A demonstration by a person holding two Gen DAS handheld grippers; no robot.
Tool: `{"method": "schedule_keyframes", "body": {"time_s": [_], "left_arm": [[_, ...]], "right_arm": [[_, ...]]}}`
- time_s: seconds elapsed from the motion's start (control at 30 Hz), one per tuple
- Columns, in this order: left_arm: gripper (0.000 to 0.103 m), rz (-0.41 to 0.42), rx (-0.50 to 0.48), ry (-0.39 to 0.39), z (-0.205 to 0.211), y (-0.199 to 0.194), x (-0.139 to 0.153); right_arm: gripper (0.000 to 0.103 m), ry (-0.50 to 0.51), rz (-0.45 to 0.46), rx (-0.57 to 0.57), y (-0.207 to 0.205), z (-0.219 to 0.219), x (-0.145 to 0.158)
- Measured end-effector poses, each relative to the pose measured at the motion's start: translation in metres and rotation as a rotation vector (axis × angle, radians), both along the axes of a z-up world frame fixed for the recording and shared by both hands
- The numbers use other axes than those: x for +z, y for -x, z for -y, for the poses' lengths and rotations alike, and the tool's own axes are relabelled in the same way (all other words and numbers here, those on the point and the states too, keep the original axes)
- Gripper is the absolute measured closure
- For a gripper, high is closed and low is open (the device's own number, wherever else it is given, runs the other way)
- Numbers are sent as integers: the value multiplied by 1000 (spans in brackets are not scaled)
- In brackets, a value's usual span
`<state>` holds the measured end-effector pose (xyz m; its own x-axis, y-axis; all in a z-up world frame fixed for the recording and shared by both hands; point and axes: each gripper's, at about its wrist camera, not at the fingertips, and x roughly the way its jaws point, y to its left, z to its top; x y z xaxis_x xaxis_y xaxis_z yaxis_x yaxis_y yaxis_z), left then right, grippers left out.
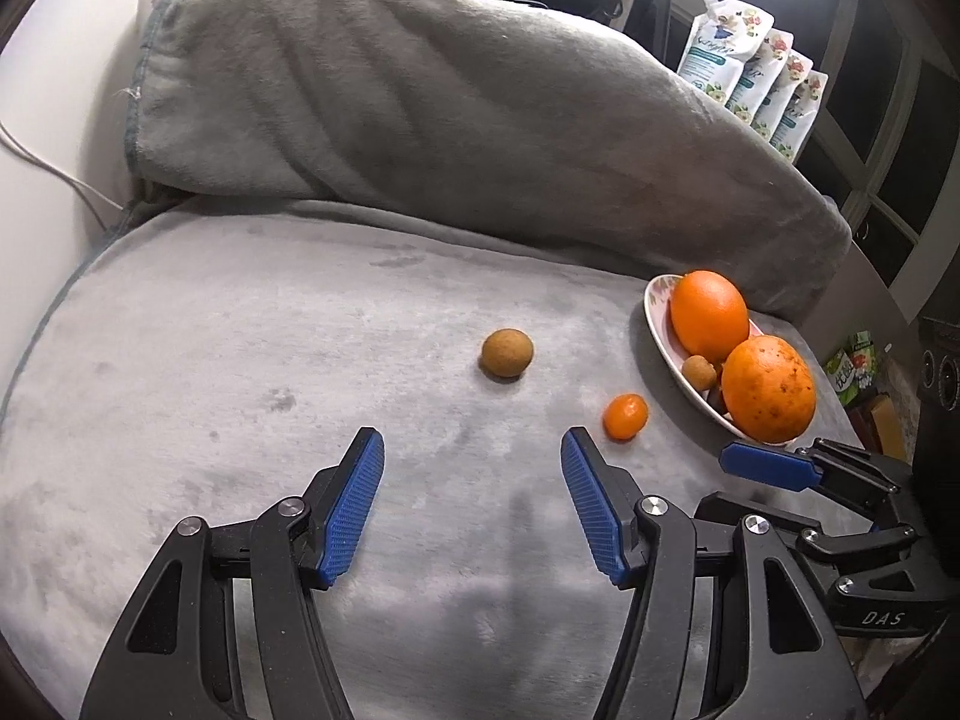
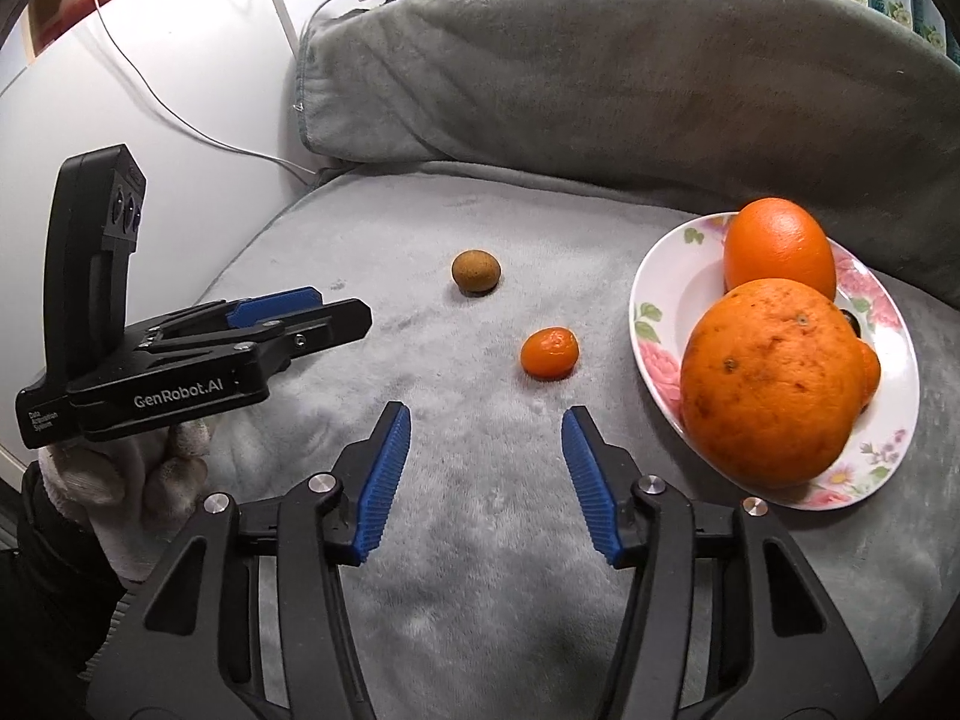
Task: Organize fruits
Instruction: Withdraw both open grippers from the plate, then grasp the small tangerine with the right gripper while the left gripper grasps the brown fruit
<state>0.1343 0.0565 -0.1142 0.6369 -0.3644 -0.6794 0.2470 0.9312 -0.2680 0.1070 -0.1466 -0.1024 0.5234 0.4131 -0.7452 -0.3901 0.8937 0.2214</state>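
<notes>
Both wrist views, fruits on a grey plush cushion. Your left claw (image 1: pixel 472 450) stands with its blue pads apart and nothing between them, hovering over the bare middle of the cushion (image 1: pixel 240 360). The brown round fruit (image 1: pixel 507 354) lies ahead of this claw, well apart from it, near the cushion's centre. The small mandarin (image 1: pixel 625 416) lies just beyond and to the right of the claw's right pad, close to it but not touching.

Your right claw (image 2: pixel 486 420) also has its pads apart and empty. In its view the small mandarin (image 2: pixel 549 352) lies straight ahead, near the gap between the pads, and the brown round fruit (image 2: pixel 476 270) lies farther on, slightly left. The flowered plate (image 2: pixel 645 312) sits at the cushion's right edge, right of this claw, and carries two large oranges: a smooth one (image 2: pixel 779 246) at the back and a speckled one (image 2: pixel 774 381) in front. In the left wrist view, a second small brown fruit (image 1: pixel 699 371) rests on the plate against them. A gloved hand (image 2: pixel 120 480) holds the left claw's body at the cushion's left edge.
</notes>
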Motion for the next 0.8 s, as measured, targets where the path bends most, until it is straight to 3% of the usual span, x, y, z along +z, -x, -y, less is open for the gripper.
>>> {"method": "schedule_keyframes", "body": {"time_s": [0.2, 0.3, 0.8], "left_arm": [[42, 7, 8, -19, -2, -3, 1], [33, 4, 9, -23, -2, -5, 0], [31, -47, 28, -9, -8, -17, -17]], "right_arm": [[48, -6, -5, -15, -5, -3, -2], [48, -5, -7, -18, -7, -5, -3], [48, -6, -18, -80, -18, -5, -11]]}}
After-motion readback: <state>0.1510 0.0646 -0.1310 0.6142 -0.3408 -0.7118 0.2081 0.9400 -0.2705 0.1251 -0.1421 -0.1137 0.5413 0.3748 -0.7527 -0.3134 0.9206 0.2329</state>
